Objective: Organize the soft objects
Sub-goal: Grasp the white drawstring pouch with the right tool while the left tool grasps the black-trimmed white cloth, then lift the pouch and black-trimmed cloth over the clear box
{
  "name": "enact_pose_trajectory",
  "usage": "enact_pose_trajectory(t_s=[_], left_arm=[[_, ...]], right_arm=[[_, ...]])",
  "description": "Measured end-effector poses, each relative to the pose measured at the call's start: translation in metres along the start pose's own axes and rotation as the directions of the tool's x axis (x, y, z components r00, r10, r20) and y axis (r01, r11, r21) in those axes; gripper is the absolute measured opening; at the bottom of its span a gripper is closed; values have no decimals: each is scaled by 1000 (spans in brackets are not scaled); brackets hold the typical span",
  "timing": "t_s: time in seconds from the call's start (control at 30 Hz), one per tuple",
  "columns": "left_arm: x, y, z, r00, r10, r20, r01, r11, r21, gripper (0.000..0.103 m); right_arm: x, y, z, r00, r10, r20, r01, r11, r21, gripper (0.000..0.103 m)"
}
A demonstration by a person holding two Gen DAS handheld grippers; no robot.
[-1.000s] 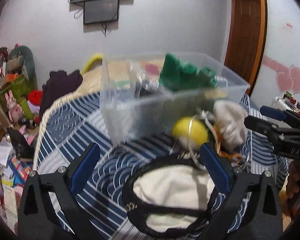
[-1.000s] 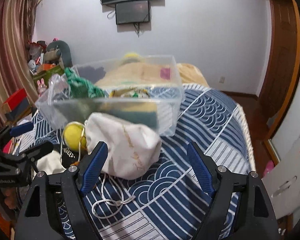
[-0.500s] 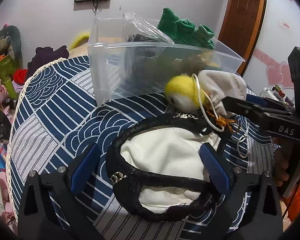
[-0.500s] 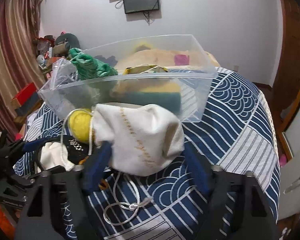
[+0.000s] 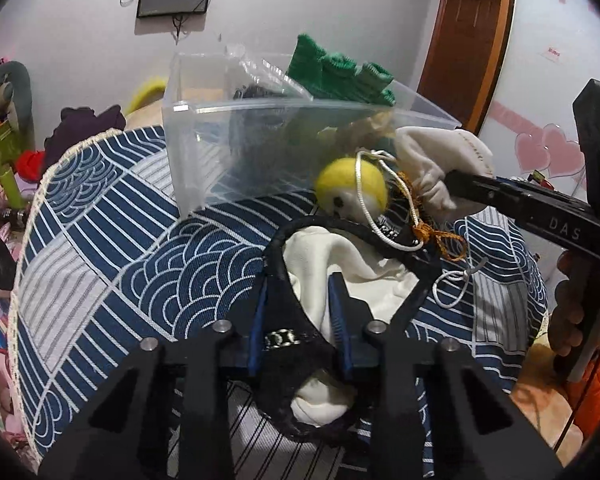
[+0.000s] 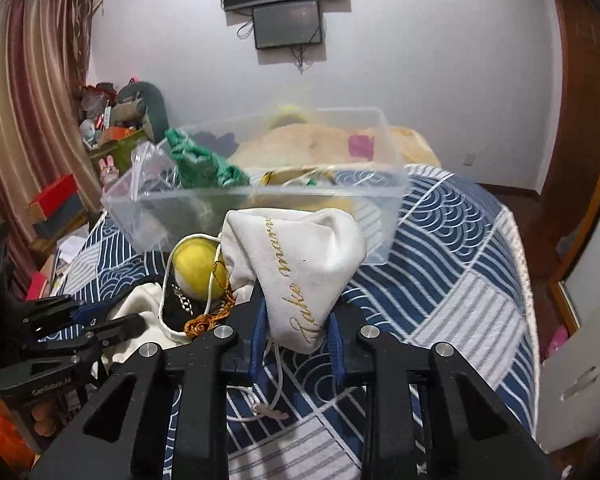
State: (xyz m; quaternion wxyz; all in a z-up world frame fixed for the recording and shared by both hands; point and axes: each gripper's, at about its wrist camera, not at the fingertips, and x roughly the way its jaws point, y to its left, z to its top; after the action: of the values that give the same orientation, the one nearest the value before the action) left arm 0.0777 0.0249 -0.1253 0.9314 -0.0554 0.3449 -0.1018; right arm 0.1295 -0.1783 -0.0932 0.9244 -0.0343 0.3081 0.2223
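My left gripper (image 5: pixel 300 312) is shut on a cream cloth with thick black trim (image 5: pixel 352 268) that lies on the blue-and-white patterned bed cover (image 5: pixel 140 264). My right gripper (image 6: pixel 298 320) is shut on a white drawstring pouch with gold lettering (image 6: pixel 300 256), also in the left wrist view (image 5: pixel 440 160). A yellow felt ball (image 5: pixel 352 190) rests between the two, against a clear plastic bin (image 5: pixel 268 148) holding a green knit item (image 5: pixel 340 80) and a plastic bag. The bin (image 6: pixel 256 196) and ball (image 6: pixel 198 266) show in the right wrist view too.
A white cord (image 6: pixel 268 404) and an orange tassel (image 6: pixel 204 320) trail from the pouch. Toys and boxes (image 6: pixel 112 132) crowd the floor and shelf at the bed's left. A wooden door (image 5: pixel 468 40) stands at the right. A screen (image 6: pixel 288 24) hangs on the far wall.
Both grippers went from wide open to shut. The left closed on the black-trimmed cloth, the right on the white pouch, after both moved in closer.
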Motion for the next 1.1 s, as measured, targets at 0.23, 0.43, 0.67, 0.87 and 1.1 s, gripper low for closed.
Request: enact_pose_trajectory(t_s=[0.23,0.43,0.67,0.87,1.1], left_arm=[[-22,-8,3,996,42,84,-45,998,37,23],[-47,-3,16,984,64,169,-67,998,15,22],[-72,-9,36,963,76,260,-87,996,32,22],[-86,-9,56,939,79,335,-90,996,18,23],[-88,0,86,911,106,399,-105,994,-26,23]], right_arm=[[-15,-1,7,998,-28,51,27,999,19,23],[-26,-3,16,994,-46,100,43,999,28,23],[-37,-4,23,988,-64,141,61,998,25,23],[-42,-4,32,983,-64,174,61,998,22,23],[-39,1,55,970,-66,232,64,998,17,23]])
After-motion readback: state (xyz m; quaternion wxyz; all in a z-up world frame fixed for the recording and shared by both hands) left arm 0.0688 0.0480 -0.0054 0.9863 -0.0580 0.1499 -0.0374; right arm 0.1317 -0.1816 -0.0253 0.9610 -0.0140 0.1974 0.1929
